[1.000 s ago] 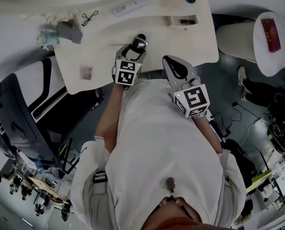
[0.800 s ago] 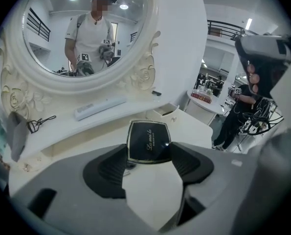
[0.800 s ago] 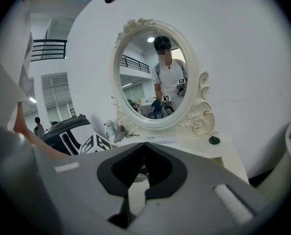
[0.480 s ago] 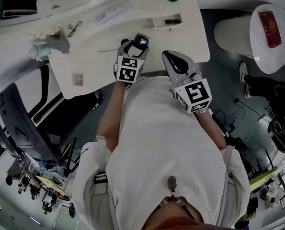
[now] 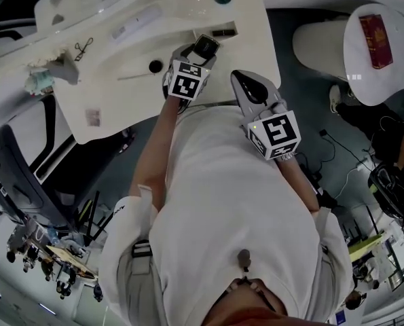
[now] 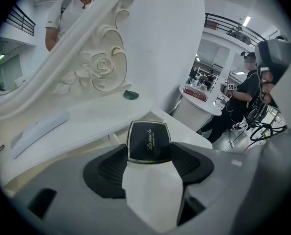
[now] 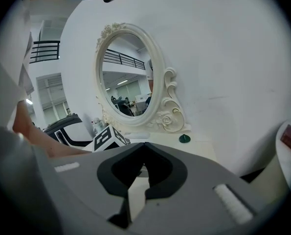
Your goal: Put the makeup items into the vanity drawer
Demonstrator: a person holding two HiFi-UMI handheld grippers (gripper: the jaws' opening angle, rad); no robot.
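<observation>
One black powder compact [image 6: 148, 140] clamped in left tongs [image 6: 149, 159], held above vanity worktop [image 5: 120, 94] | right tongs [image 7: 143, 147] together, empty | probably light, rigid, glossy-slick, hinged: best pinched across flat side edges

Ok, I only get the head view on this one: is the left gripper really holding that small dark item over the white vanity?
Observer: Yes. In its own view the left gripper is shut on a black square compact with a silver rim.
Reviewer: And the other one?
Observer: The right gripper is shut, with nothing in it.
Reviewer: What stands beyond them?
Observer: An oval mirror in a carved white frame.
</observation>
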